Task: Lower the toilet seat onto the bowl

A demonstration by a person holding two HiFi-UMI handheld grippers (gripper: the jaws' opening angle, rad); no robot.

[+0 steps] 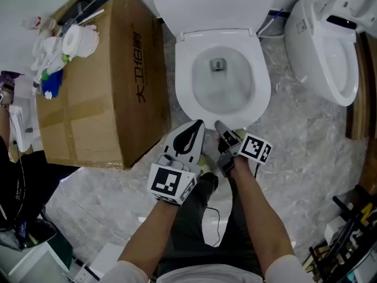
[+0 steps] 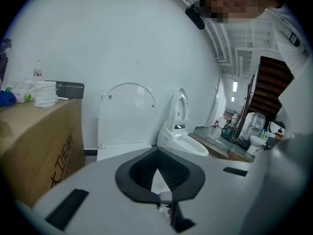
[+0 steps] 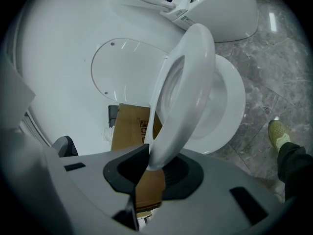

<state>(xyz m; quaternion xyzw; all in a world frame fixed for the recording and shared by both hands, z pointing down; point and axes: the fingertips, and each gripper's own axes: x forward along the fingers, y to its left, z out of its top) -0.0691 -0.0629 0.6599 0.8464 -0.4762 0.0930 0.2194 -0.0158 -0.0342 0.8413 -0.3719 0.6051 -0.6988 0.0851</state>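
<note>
Far left, on the grey marbled floor (image 1: 294, 158): a cardboard box (image 1: 100, 99). Bears a line of dark Chinese characters on its side, seemingly starting 大卫; rest not surely legible. Carries a paper roll (image 1: 79, 40), crumpled white wrappers (image 1: 44, 55) and a blue item (image 1: 52, 86) on top.

Just right of the box, in front of the toilet: left tongs (image 1: 198, 125). Clenched tip to tip, nothing between them; only a narrow wedge of light behind the tips in the left gripper view. Hang near the front of the bowl. Show a black-and-white square marker on the cube (image 1: 171, 183).

Centre: lid (image 1: 212, 5), upright against the wall. Seat (image 3: 190, 82) tilted, partway between lid and bowl (image 3: 232, 102), front edge raised clear of the rim.

Directly right of the left tongs: right tongs (image 1: 222, 130). Grasp the seat's front rim, one pad on each face, plain in the right gripper view. Carry a marker cube of their own, beside the wrist.

Right: a second toilet (image 1: 321, 46), well apart from the first, with a dark panel on its side. Wears a small printed sticker (image 3: 183, 18) near the hinge in the right gripper view, too small to read. Lower right in that view: a pale shoe (image 3: 278, 131) on the floor.
</note>
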